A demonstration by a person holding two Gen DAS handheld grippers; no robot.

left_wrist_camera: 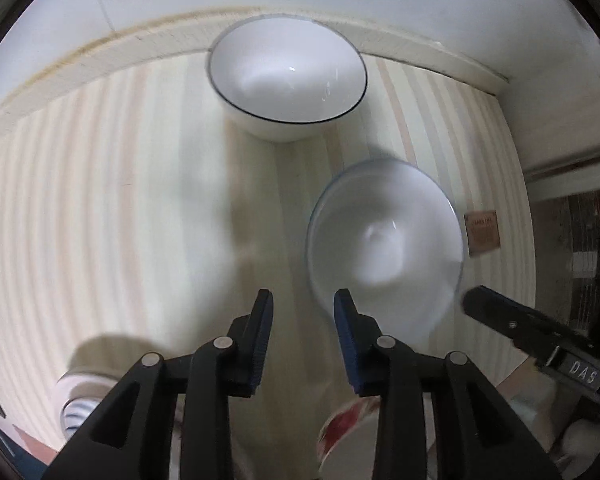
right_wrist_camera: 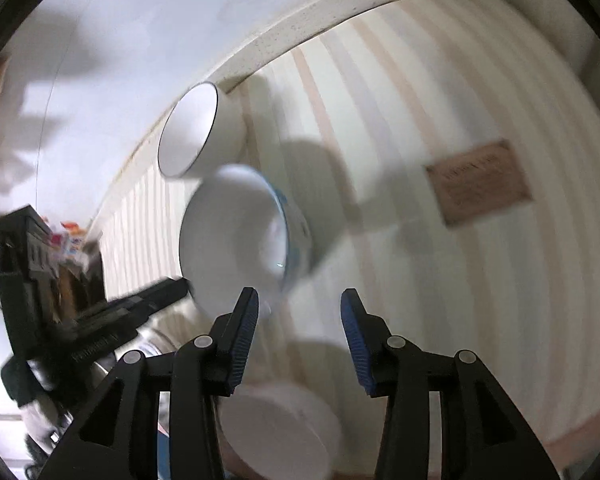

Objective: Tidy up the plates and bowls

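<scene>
A white bowl with a dark rim (left_wrist_camera: 286, 76) stands at the back of the striped table, near the wall; it also shows in the right wrist view (right_wrist_camera: 198, 132). A second white bowl with a blue rim (left_wrist_camera: 384, 248) sits nearer, blurred, just right of my left gripper (left_wrist_camera: 303, 304); it shows in the right wrist view (right_wrist_camera: 240, 236) too. My left gripper is open and empty. My right gripper (right_wrist_camera: 299, 300) is open and empty, with its left finger at the blue-rimmed bowl's near edge. The right gripper's finger (left_wrist_camera: 500, 312) shows beside that bowl.
A brown label (left_wrist_camera: 482, 234) lies on the striped cloth right of the bowls, also in the right wrist view (right_wrist_camera: 480, 182). A red-and-white dish (left_wrist_camera: 348, 424) and a pale bowl (right_wrist_camera: 284, 432) sit at the near edge. A raised ledge (left_wrist_camera: 100, 52) borders the back.
</scene>
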